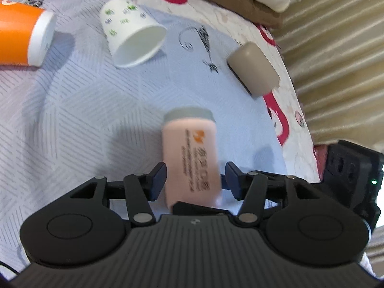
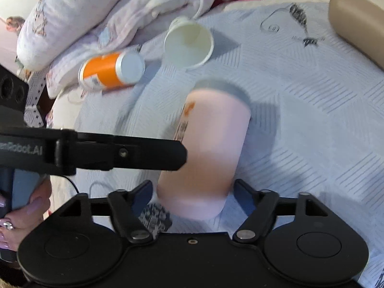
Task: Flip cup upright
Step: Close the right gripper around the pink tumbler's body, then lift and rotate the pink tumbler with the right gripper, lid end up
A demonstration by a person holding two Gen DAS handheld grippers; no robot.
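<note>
A pink cup (image 1: pixel 190 156) with orange print and a grey rim lies on its side on the pale patterned bedspread (image 1: pixel 84 120). My left gripper (image 1: pixel 195 180) straddles its lower end, jaws open, pads near its sides. In the right wrist view the same pink cup (image 2: pixel 211 144) lies between the fingers of my right gripper (image 2: pixel 193 196), which is open around its base end. The left gripper's finger (image 2: pixel 120 153) reaches in from the left and touches the cup's side.
A white paper cup (image 1: pixel 130 33) with green print lies on its side further back, mouth toward me; it also shows in the right wrist view (image 2: pixel 188 45). An orange cup (image 1: pixel 24 38) lies at left. A beige cylinder (image 1: pixel 253 69) lies at right. Folded bedding (image 2: pixel 96 12) is behind.
</note>
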